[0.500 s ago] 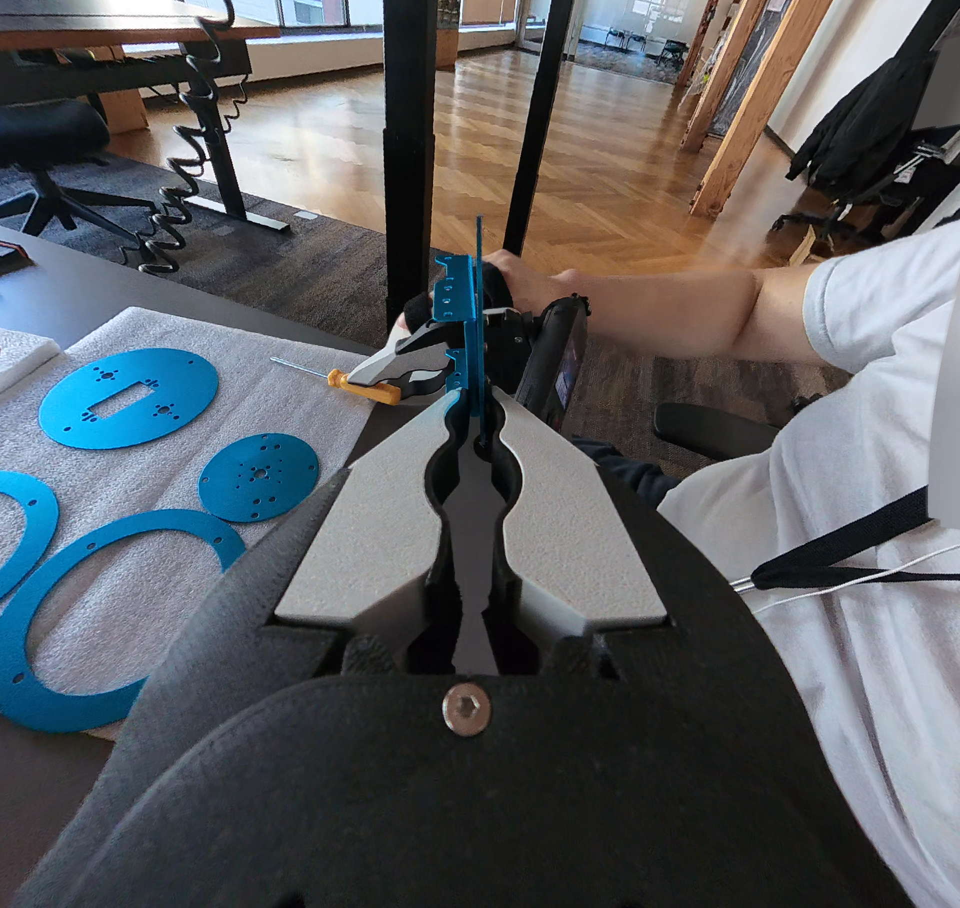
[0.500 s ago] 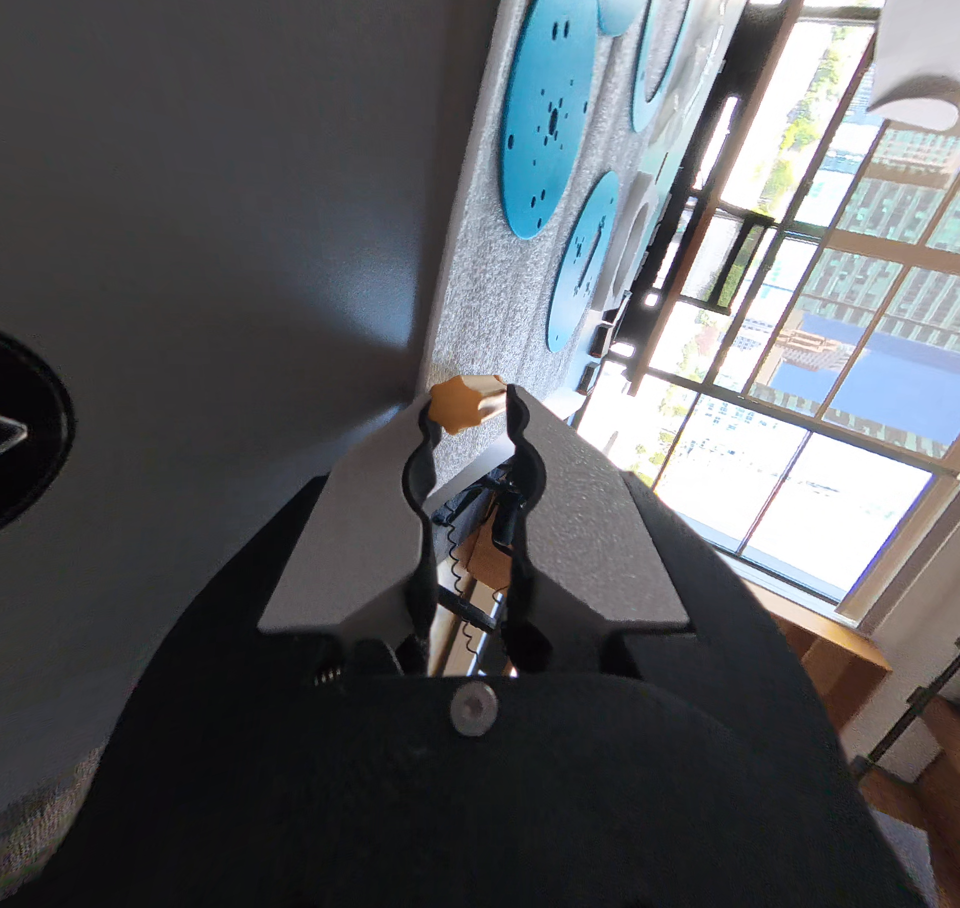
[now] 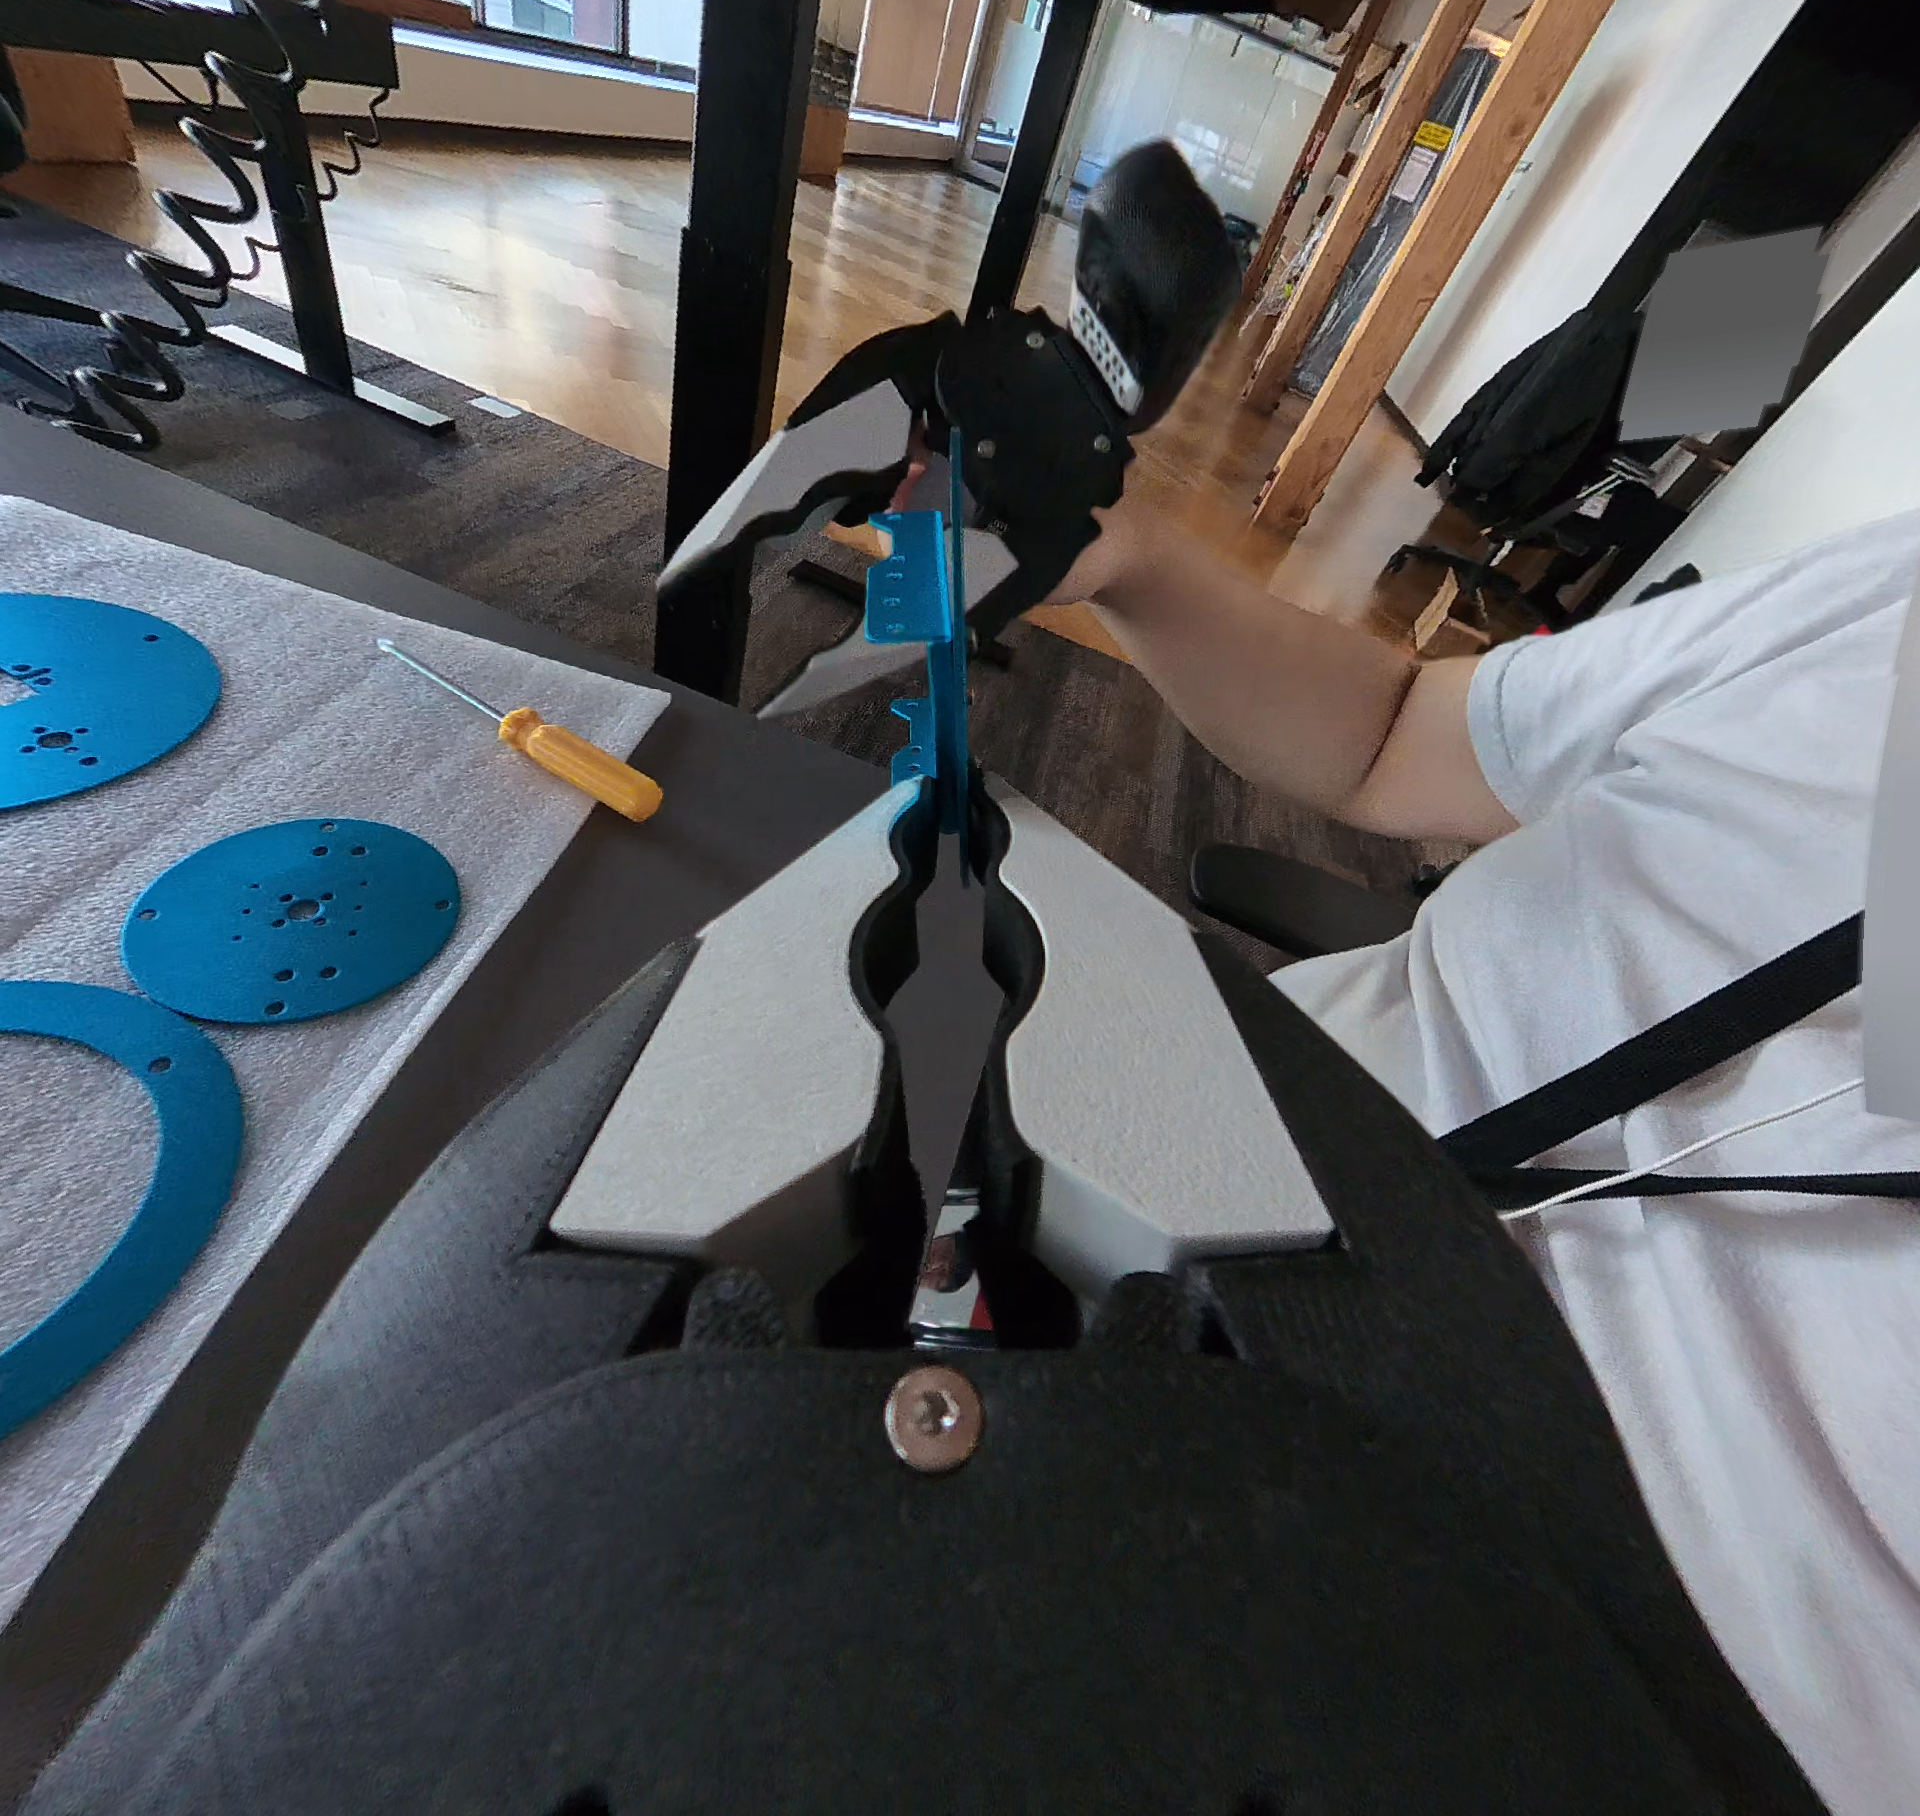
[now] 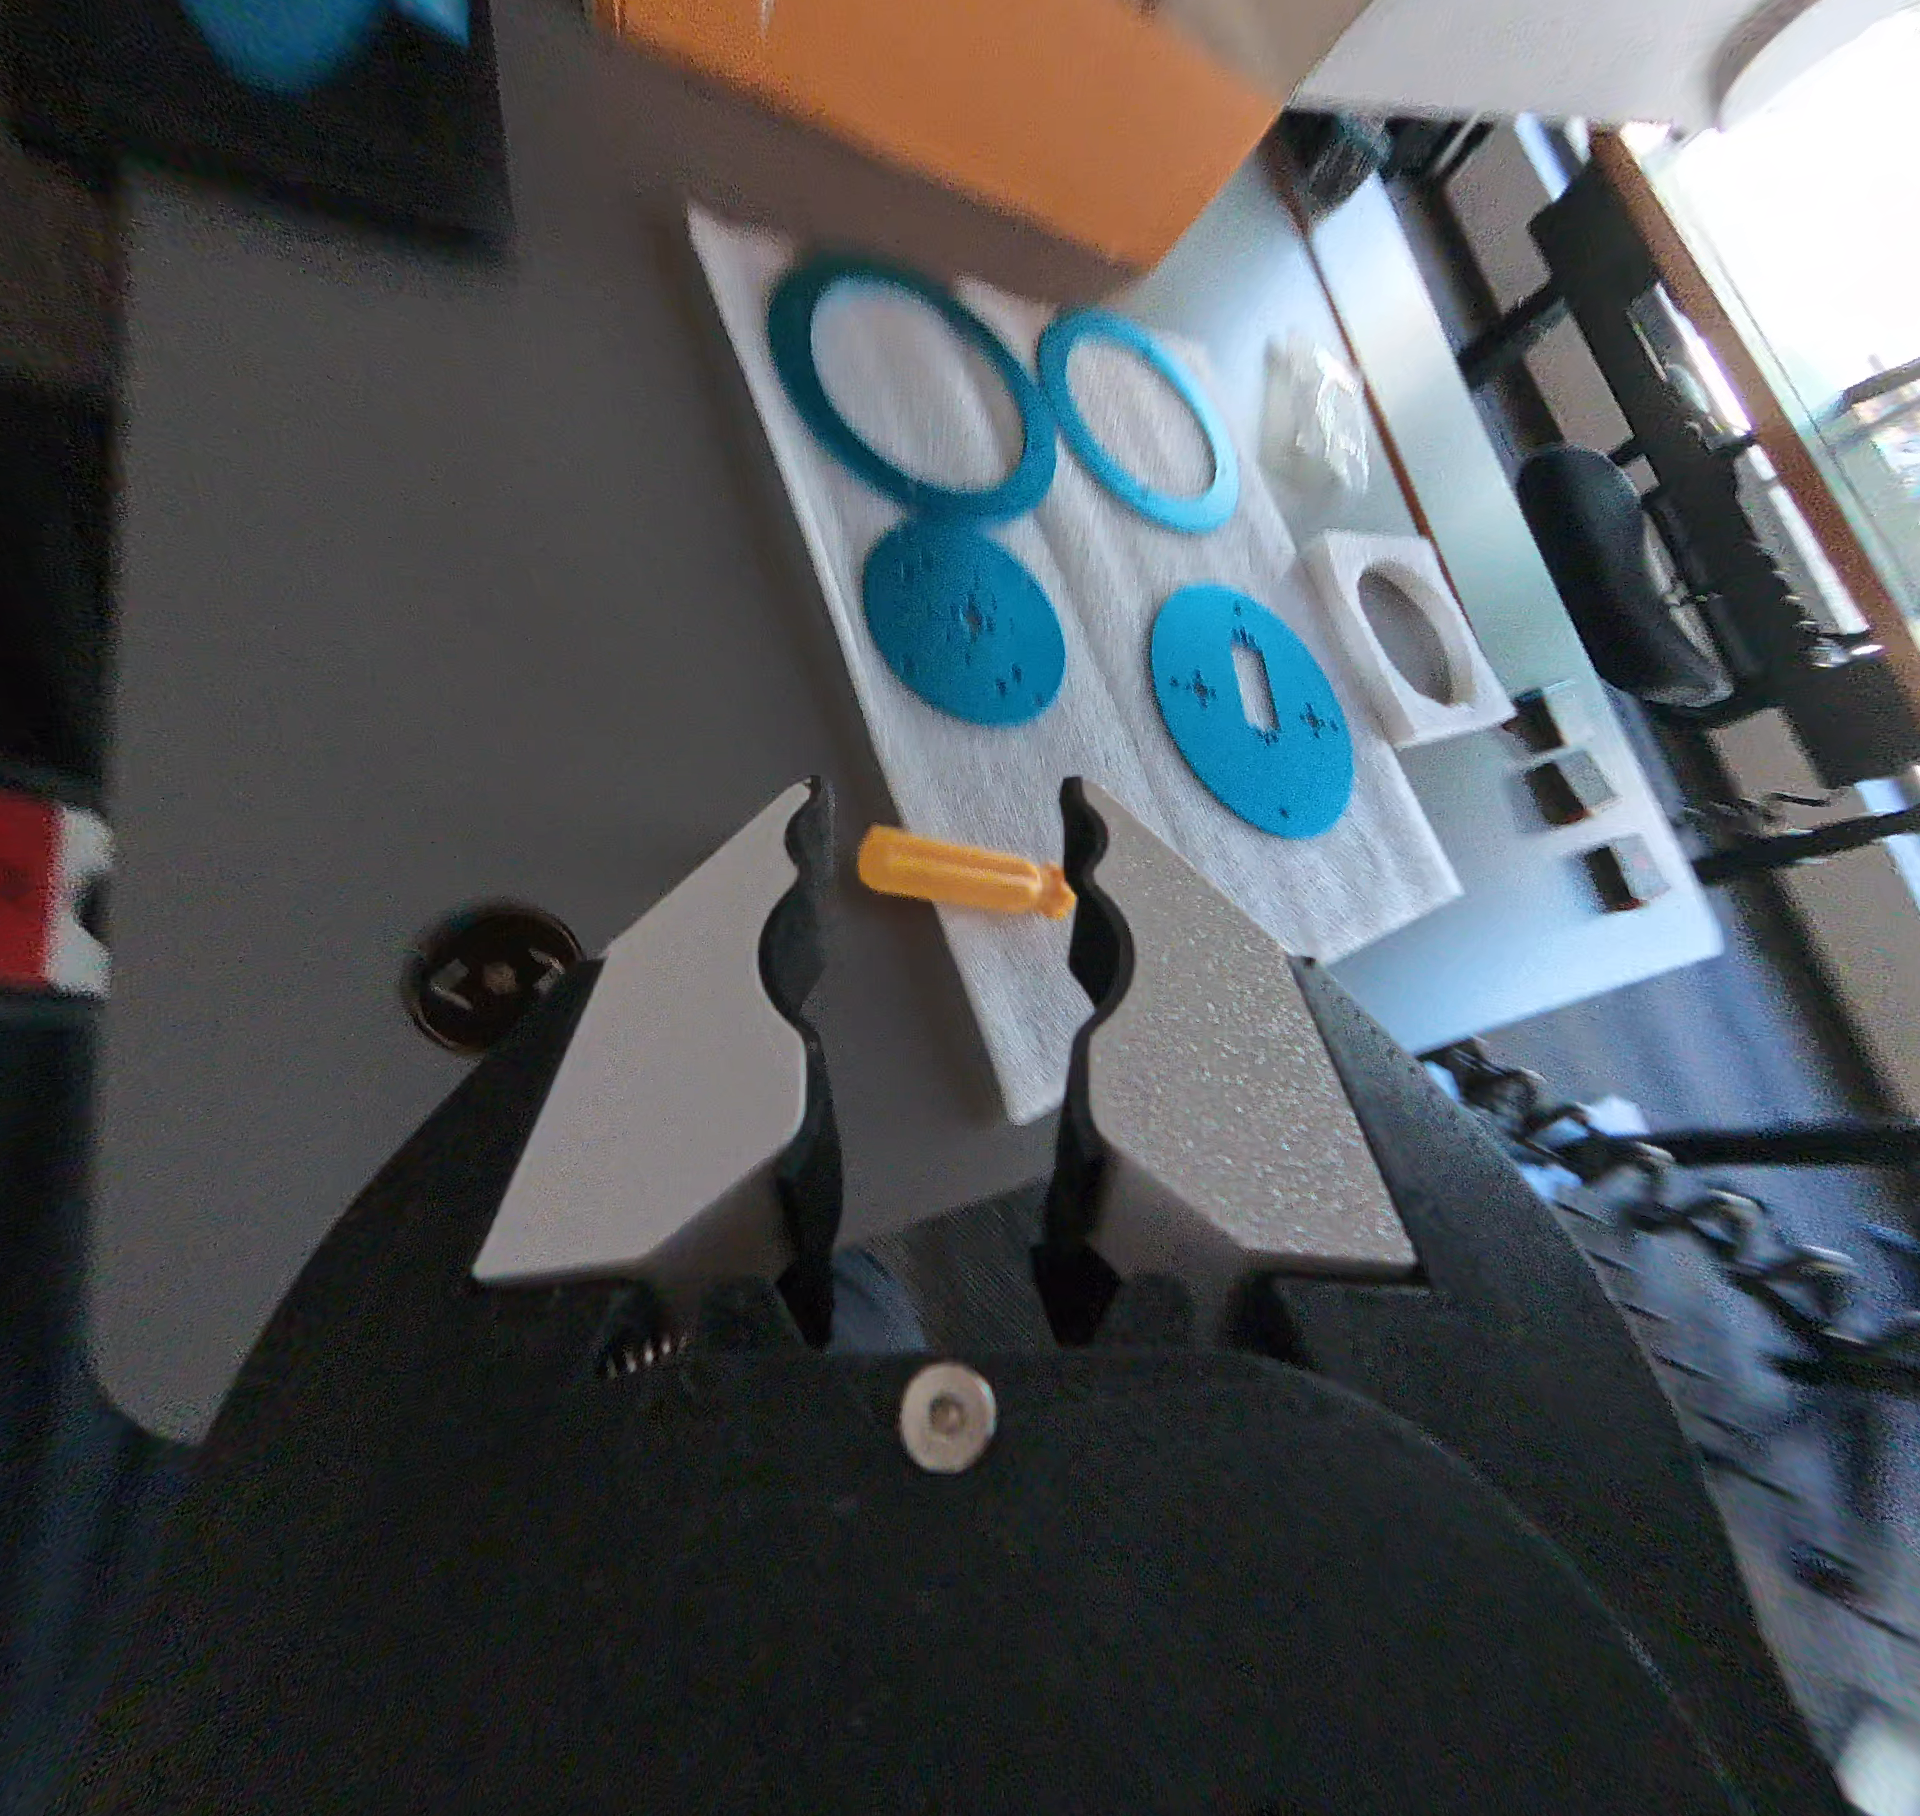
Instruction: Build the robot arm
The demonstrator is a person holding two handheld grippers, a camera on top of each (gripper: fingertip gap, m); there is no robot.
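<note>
The left hand-held gripper (image 3: 940, 816) pinches a blue bracket (image 3: 928, 623); the right hand-held gripper (image 4: 945, 810), spread, hovers above the screwdriver (image 4: 961, 871) on the tabletop (image 4: 416, 623).

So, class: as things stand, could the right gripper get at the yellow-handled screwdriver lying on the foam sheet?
Probably yes. The right gripper is open and empty, and the screwdriver shows between its fingertips in its own view, lying bare at the edge of the foam sheet. Nothing sits over it. The left gripper is busy elsewhere, shut on a blue bracket.
</note>
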